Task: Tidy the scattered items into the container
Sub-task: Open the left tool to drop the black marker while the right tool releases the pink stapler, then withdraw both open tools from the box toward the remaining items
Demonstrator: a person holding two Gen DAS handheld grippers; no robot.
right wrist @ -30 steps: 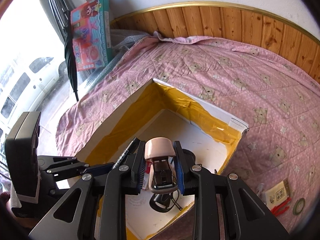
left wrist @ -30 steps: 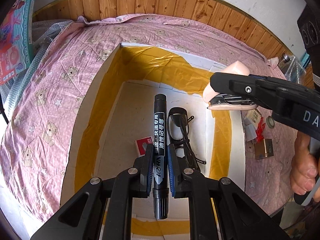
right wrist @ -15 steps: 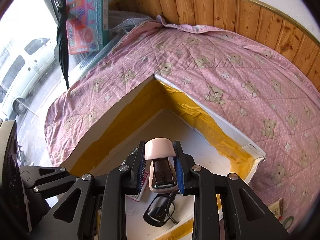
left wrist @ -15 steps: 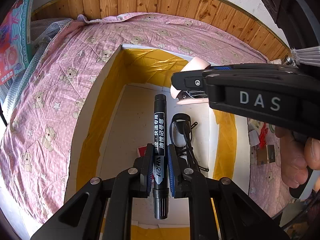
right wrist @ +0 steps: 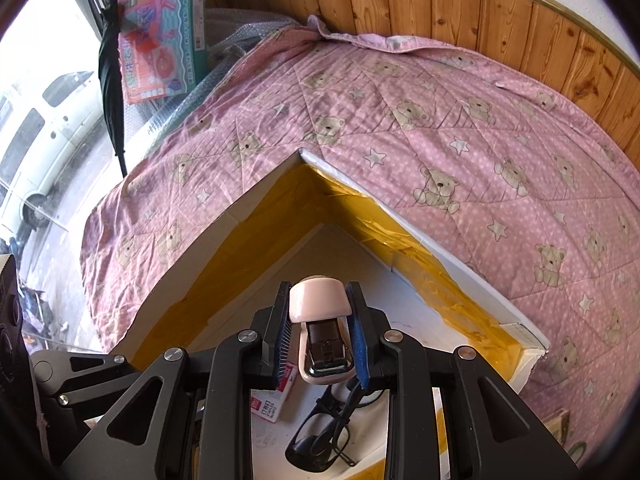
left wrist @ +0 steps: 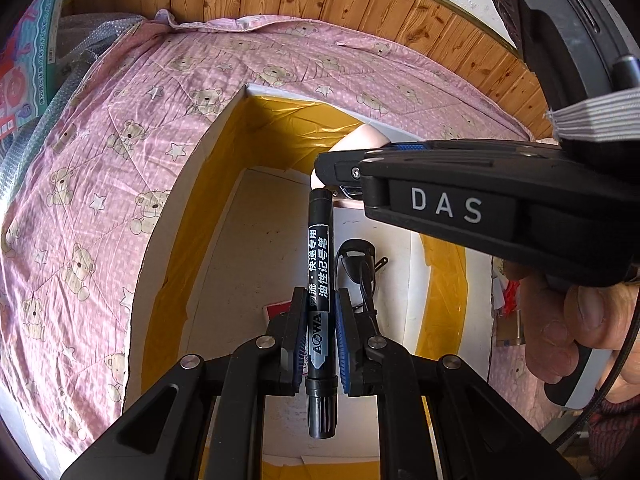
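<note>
A bed covered by a pink quilt (right wrist: 460,120) printed with teddy bears and stars carried everything. A white box (right wrist: 472,258) with yellow tape lining its inner walls sat directly on the quilt, well short of the wooden headboard panelling (right wrist: 500,12) behind it. Just beside the box's right wall, a few small items (left wrist: 508,312) lay scattered on the quilt, too hidden to tell apart. Off the box's far left corner, crumpled bubble wrap (right wrist: 236,36) rested at the quilt's edge.

Right claw (left wrist: 340,178) blocks the box's (left wrist: 224,128) far half (near floor bare).
</note>
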